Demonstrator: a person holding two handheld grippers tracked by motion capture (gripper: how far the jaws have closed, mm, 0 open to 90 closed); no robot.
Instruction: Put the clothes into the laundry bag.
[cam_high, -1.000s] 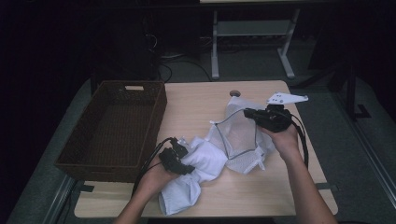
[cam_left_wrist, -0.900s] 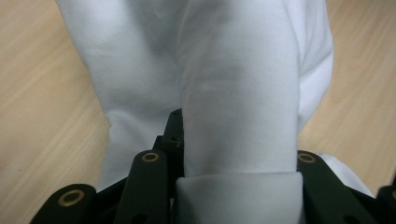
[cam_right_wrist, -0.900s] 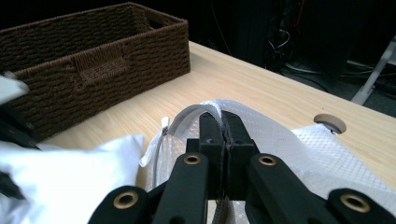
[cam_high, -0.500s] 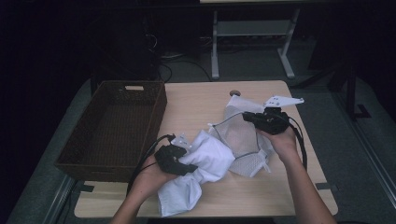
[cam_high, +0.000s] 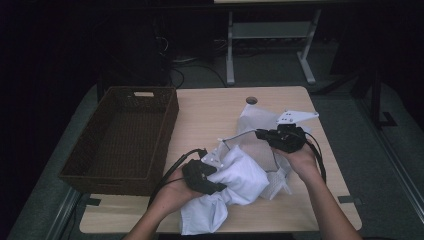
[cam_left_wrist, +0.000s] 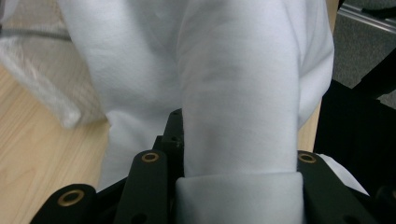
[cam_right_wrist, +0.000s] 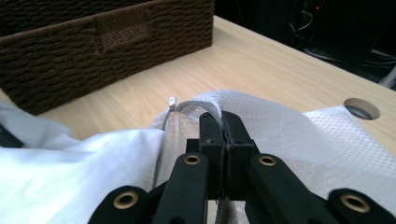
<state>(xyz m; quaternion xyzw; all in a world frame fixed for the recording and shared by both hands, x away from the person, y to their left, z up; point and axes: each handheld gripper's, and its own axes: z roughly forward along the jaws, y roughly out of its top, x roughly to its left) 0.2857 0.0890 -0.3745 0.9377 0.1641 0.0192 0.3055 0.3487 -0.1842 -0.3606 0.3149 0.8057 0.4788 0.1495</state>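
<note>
At lower centre of the high view, a soft white garment (cam_high: 235, 185) is going into a mesh laundry bag (cam_high: 260, 125) on the table (cam_high: 210, 110). The left gripper (cam_high: 212, 185) is clamped on a thick garment fold; the right gripper (cam_high: 262, 134), jaws together, pinches the bag's limp rim. Both look light and floppy, best gripped by bunched folds. A wicker basket (cam_high: 125, 135) sits at left, well clear.

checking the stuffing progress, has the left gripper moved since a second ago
Yes. The left gripper, shut on the white garment, has shifted rightward, away from the wicker basket, toward the mesh bag.
</note>
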